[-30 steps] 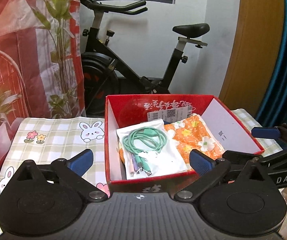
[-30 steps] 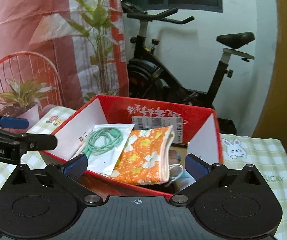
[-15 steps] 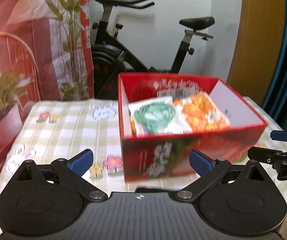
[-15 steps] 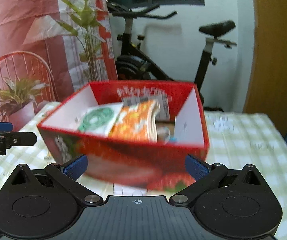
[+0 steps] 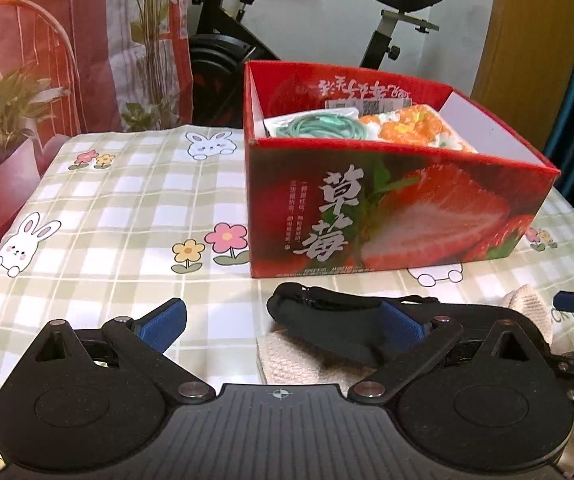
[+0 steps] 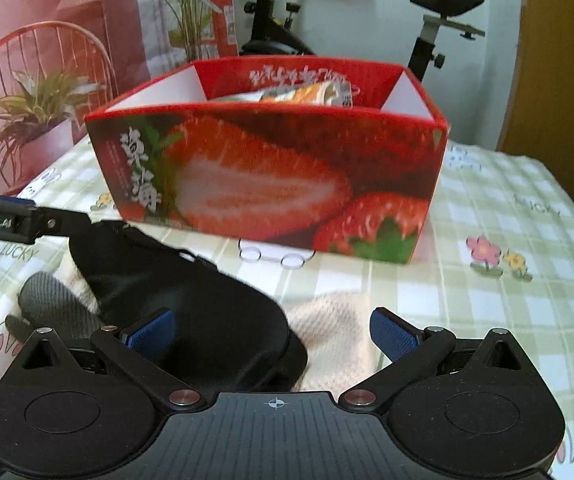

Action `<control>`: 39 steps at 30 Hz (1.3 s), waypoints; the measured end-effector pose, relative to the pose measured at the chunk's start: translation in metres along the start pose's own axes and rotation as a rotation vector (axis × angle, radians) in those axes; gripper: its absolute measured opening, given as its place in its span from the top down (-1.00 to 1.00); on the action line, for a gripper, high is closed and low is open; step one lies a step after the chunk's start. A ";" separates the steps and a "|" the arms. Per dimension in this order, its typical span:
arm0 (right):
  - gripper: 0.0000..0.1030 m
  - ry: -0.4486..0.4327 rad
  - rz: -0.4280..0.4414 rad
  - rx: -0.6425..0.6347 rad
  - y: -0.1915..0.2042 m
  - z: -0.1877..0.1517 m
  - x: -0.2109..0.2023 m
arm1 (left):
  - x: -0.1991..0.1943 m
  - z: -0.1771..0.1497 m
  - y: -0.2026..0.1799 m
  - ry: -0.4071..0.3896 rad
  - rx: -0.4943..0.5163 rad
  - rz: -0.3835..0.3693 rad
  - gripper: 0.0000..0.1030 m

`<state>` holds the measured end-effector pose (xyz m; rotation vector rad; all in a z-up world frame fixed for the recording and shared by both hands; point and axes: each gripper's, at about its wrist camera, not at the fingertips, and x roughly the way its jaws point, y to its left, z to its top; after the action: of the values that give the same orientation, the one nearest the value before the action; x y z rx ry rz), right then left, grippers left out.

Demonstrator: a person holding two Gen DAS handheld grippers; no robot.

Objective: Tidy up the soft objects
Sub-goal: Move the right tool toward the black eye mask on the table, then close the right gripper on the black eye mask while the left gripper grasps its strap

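Fingers of the left gripper point(image 5: 283, 324) stand apart just in front of the red box point(image 5: 391, 216) on the counter point(image 5: 119, 200); a black pouch point(image 5: 327, 324) on a cream cloth point(image 5: 295, 360) lies between them. From the right wrist, the right gripper point(image 6: 275, 332) is likewise spread before that box, over pouch point(image 6: 191, 312) and cloth point(image 6: 335, 336).
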<state>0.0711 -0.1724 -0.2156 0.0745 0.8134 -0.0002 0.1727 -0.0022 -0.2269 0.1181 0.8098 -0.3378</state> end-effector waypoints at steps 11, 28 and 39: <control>-0.99 0.048 -0.024 -0.008 -0.007 -0.010 0.009 | 0.036 0.006 0.023 0.052 -0.161 -0.129 -0.98; -0.99 0.054 -0.012 0.027 -0.015 -0.015 0.013 | 0.019 0.006 0.020 0.004 -0.109 -0.188 0.77; -0.99 -0.011 -0.011 0.098 -0.026 -0.016 -0.006 | -0.030 -0.034 0.024 -0.056 -0.212 -0.132 0.77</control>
<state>0.0546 -0.1978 -0.2238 0.1625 0.8030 -0.0514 0.1382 0.0360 -0.2294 -0.1433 0.7946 -0.3760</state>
